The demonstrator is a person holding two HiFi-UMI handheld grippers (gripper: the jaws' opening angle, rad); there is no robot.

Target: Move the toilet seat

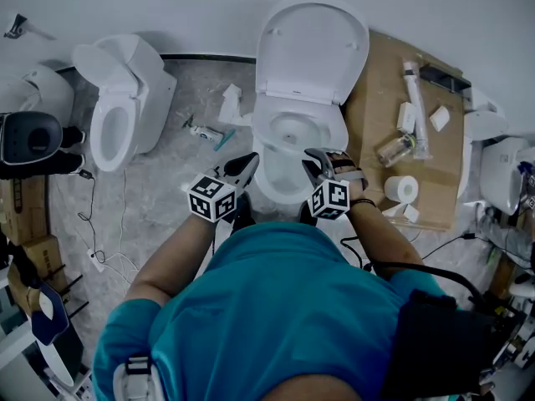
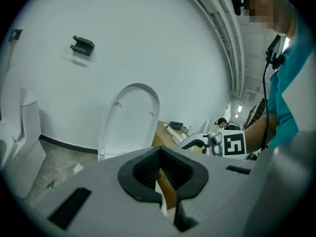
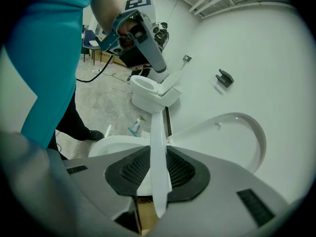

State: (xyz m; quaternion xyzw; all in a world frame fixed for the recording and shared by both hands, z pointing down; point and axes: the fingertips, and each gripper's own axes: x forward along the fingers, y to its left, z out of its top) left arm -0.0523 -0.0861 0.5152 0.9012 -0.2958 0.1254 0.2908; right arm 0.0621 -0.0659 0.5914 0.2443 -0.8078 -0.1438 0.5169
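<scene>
Right gripper (image 1: 316, 161) is clamped on the toilet seat (image 3: 157, 132) at its front rim, by the bowl (image 1: 284, 192). Left gripper (image 1: 247, 165) looks closed, nothing clearly in it. Seat is probably light, rigid, glossy plastic, hinged at the back and likely slippery. Grip the rim deep.

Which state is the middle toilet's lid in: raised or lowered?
Raised: in the head view the lid stands upright behind the uncovered bowl.
</scene>
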